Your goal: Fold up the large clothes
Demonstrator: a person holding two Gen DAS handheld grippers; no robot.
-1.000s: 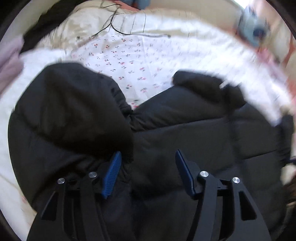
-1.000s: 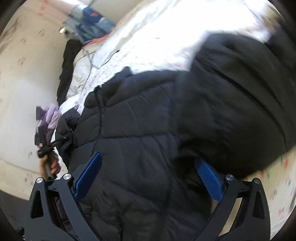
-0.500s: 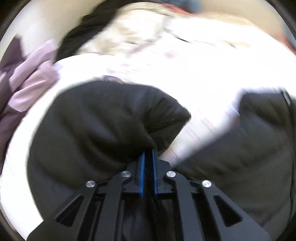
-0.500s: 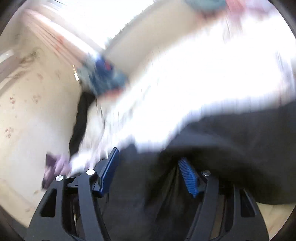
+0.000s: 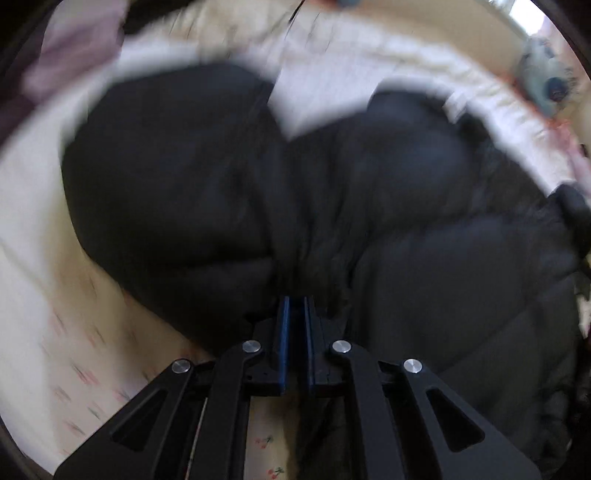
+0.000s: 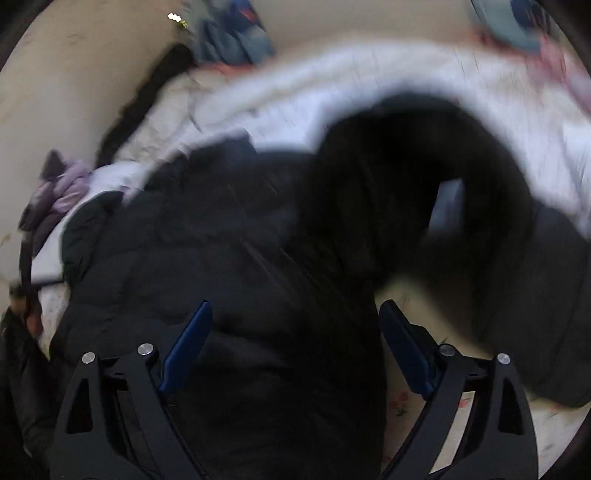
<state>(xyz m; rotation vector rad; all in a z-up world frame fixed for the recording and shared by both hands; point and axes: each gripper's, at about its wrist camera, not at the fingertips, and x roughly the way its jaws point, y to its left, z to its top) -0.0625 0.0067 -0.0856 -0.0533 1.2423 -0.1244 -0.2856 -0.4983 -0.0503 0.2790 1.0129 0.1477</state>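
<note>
A large black puffer jacket (image 5: 406,229) lies on a bed with a white cherry-print sheet (image 5: 74,354). My left gripper (image 5: 294,306) is shut on a fold of the jacket between its sleeve lobe and body. In the right wrist view the jacket (image 6: 229,258) fills the middle, with a sleeve (image 6: 424,155) curling to the right. My right gripper (image 6: 295,317) is open over the jacket body, its blue pads apart and holding nothing. Both views are blurred by motion.
A purple garment (image 6: 59,192) lies at the bed's left edge, also in the left wrist view (image 5: 55,55). Blue clothes (image 6: 232,37) are heaped by the far wall. A cream quilt (image 5: 229,33) lies at the bed's far side.
My left gripper closed on the jacket fold and stays shut while moving it. My right gripper stayed open and swung back down over the jacket body.
</note>
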